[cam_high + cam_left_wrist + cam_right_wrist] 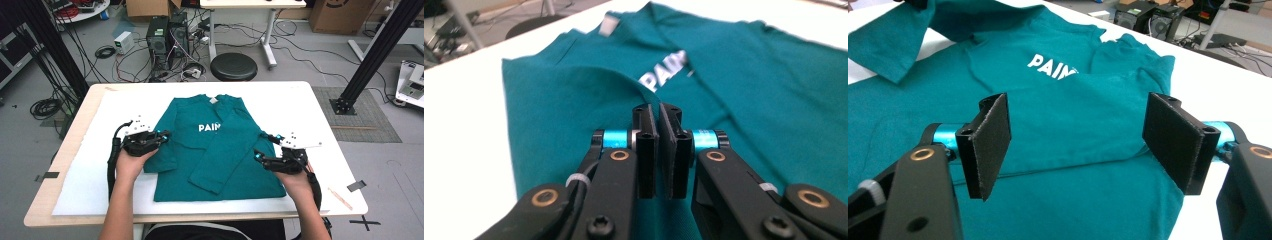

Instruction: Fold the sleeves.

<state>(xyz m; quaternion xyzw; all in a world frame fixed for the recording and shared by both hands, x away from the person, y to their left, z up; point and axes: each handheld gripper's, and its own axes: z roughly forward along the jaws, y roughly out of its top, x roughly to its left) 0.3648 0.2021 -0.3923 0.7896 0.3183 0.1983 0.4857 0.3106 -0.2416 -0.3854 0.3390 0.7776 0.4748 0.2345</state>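
Note:
A teal long-sleeved shirt (220,150) with white lettering lies flat on the white-covered table (300,105), collar at the far side. One sleeve (225,160) is folded slantwise across the front. My left gripper (162,136) is at the shirt's left edge, shut on the other sleeve's cloth; in the left gripper view the jaws (659,112) meet on a raised fold of teal fabric (574,85). The right gripper view shows that sleeve (888,45) lifted off the table. My right gripper (260,150) hovers at the shirt's right edge, open, with the shirt (1058,100) below its pads (990,145).
A thin wooden stick (340,198) and a strip of black tape (356,185) lie near the table's front right corner. Beyond the far edge stand a black stool (233,66), computer towers (167,37) with cables, and a black frame post (380,50).

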